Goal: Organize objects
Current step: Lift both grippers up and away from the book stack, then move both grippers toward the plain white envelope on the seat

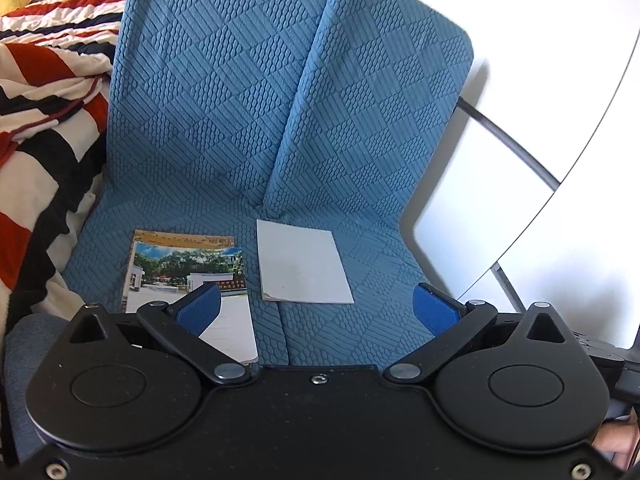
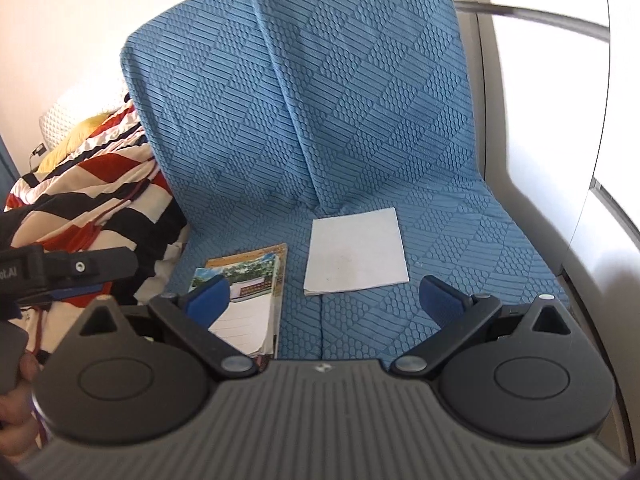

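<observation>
Two books lie flat on the blue quilted sofa seat (image 1: pixel 360 332) (image 2: pixel 460 248). One has a photo cover of trees and a building (image 1: pixel 188 268) (image 2: pixel 248 280). The other is plain white (image 1: pixel 300 268) (image 2: pixel 356 252) and lies to its right, close to the backrest cushions. My left gripper (image 1: pixel 318 312) hovers open over the seat, its left pad (image 1: pixel 200 310) over the photo book's lower part. My right gripper (image 2: pixel 324 300) is open too, nothing between its fingers, its left pad (image 2: pixel 210 298) over the photo book. The left gripper's side (image 2: pixel 80 268) shows at the right wrist view's left edge.
A red, black and white striped blanket (image 1: pixel 44 120) (image 2: pixel 92 196) is piled on the sofa to the left of the books. Two upright blue back cushions (image 1: pixel 224 92) (image 2: pixel 360 92) stand behind them. A white armrest or wall (image 2: pixel 532 184) borders the seat's right side.
</observation>
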Available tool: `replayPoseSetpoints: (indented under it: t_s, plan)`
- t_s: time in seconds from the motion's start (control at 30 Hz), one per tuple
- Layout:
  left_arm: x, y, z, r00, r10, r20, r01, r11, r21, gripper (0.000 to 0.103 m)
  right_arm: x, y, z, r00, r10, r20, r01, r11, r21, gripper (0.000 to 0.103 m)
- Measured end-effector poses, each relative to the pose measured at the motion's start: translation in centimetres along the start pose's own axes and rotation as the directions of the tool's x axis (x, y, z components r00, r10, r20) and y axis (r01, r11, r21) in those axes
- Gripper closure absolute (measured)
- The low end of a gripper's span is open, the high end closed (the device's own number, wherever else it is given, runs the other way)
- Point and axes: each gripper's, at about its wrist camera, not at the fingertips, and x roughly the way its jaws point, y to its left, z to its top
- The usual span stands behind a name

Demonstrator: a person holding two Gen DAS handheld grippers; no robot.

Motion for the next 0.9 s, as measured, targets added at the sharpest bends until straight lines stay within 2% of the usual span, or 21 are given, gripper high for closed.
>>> replayPoseSetpoints:
  t_s: [0.3, 0.5, 0.63, 0.9]
  plan:
    - [5.0, 0.3, -0.1, 1.0, 0.003, -0.004, -0.003, 1.0, 0.02, 0.001, 4.0, -2.2, -0.7, 1.0, -0.008, 0.006, 0.008, 1.0, 0.024, 0.0]
    - [8.8, 1.2, -0.6, 1.0, 0.002, -0.01, -0.002, 1.0, 0.018, 0.001, 6.7, -3.6, -1.6, 0.999, -0.044, 0.027, 0.043, 0.999, 0.032, 0.0]
    - [11.7, 1.5, -1.3, 1.0, 0.023, -0.013, -0.023, 0.998, 0.058, 0.001, 8.3, -4.7, -2.3, 0.998, -0.058, 0.036, 0.057, 0.997, 0.052, 0.0]
    - [18.1, 2.3, -1.7, 0.995, -0.054, -0.082, 0.058, 0.997, 0.053, 0.001, 11.5, -6.1, -3.2, 0.998, -0.065, -0.018, 0.067, 0.993, 0.093, 0.001]
